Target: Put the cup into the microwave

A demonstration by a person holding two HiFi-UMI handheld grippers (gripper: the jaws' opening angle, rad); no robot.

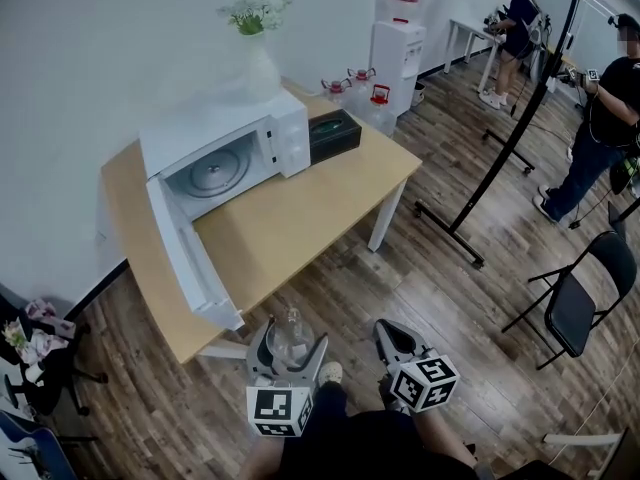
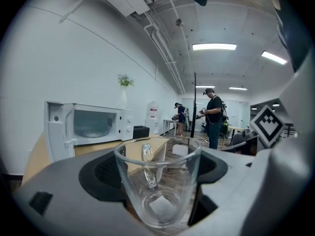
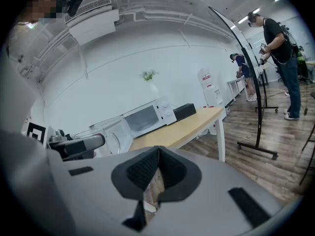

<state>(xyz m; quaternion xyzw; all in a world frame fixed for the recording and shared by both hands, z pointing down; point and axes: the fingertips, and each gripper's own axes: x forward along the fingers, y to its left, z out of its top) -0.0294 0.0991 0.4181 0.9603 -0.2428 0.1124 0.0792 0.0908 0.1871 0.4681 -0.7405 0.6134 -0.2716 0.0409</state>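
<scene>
A clear glass cup with a handle stands upright between the jaws of my left gripper, which is shut on it; the cup hangs near the table's front corner in the head view. The white microwave sits on the wooden table with its door swung wide open and the glass turntable showing inside. My right gripper is shut with nothing between its pads, held beside the left gripper, away from the table; the right gripper is at lower centre.
A vase of flowers stands on the microwave, a black box to its right. A water dispenser and bottles stand behind the table. A black stand, a folding chair and two persons are on the right.
</scene>
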